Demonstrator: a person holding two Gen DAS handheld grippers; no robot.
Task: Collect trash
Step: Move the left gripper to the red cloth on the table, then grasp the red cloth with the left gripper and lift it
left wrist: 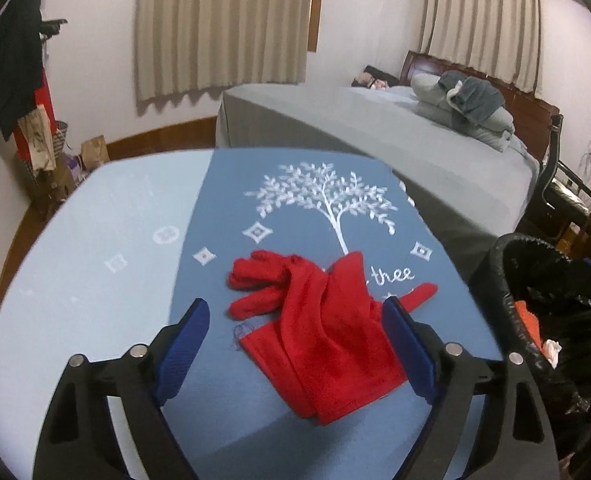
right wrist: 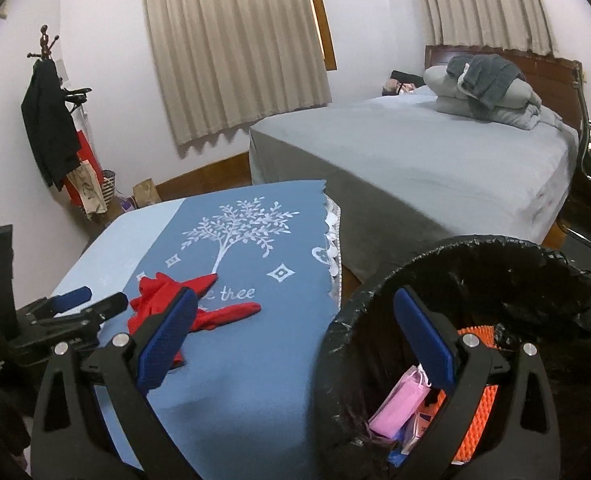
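Left gripper (left wrist: 295, 322) astride red gloves (left wrist: 319, 320) — fingers pointing away.

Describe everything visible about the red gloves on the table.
The red gloves are long, soft knitted fabric, crumpled and lying flat on the blue tree-print tablecloth. The cuffs overlap in a folded heap nearest the camera; fingers splay toward the tree, one pointing toward the black-lined bin. The left tool brackets the gloves with open jaws; whether the pads touch the fabric is unclear.

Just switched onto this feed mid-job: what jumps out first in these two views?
The red gloves lying crumpled on the blue tree-print cloth, right between the open left gripper. Next, the black-lined trash bin beside the table, already holding pink and orange litter, with the open right gripper above its rim.
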